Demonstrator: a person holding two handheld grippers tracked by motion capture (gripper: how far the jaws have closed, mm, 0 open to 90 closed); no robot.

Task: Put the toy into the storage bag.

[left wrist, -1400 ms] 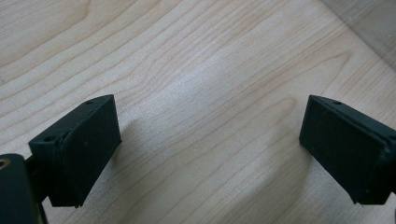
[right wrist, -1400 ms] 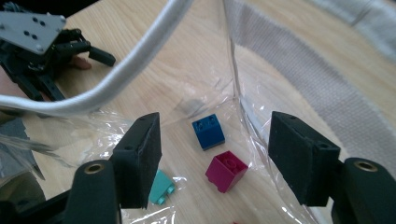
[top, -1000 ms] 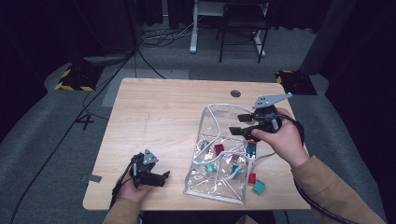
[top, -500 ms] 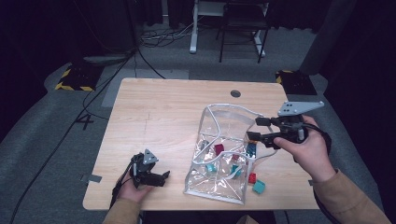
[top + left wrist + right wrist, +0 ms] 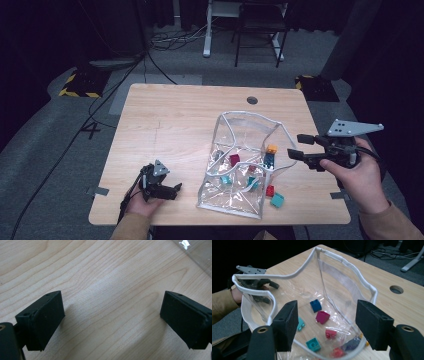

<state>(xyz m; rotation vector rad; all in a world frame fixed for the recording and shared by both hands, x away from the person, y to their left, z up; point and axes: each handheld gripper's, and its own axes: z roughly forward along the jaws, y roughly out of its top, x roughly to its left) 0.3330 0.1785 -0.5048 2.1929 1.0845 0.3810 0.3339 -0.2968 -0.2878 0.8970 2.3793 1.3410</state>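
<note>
While the clear pouch [image 5: 245, 165] lies open-mouthed near the front right of the table [image 5: 175, 120] in the high view, the right gripper [image 5: 299, 148] hovers just beside its right rim, jaws parted and empty. Small coloured blocks [image 5: 234, 160] sit inside the pouch; a teal block [image 5: 276, 200] lies outside, touching or just beside the lower right corner (probably the next item to load). The left gripper [image 5: 172, 191] rests on the table near the front left, apart from the pouch, likely parked until needed.

From the left gripper view, both pads [image 5: 47, 317] stand wide apart over bare wood, nothing between them.

From the right gripper view, the jaws stand wide and hold nothing. They frame the pouch mouth, whose white rim [image 5: 287, 277] stands up, keeping the opening accessible. The blue block [image 5: 315, 305] and magenta block [image 5: 322, 316] rest on the pouch floor.
</note>
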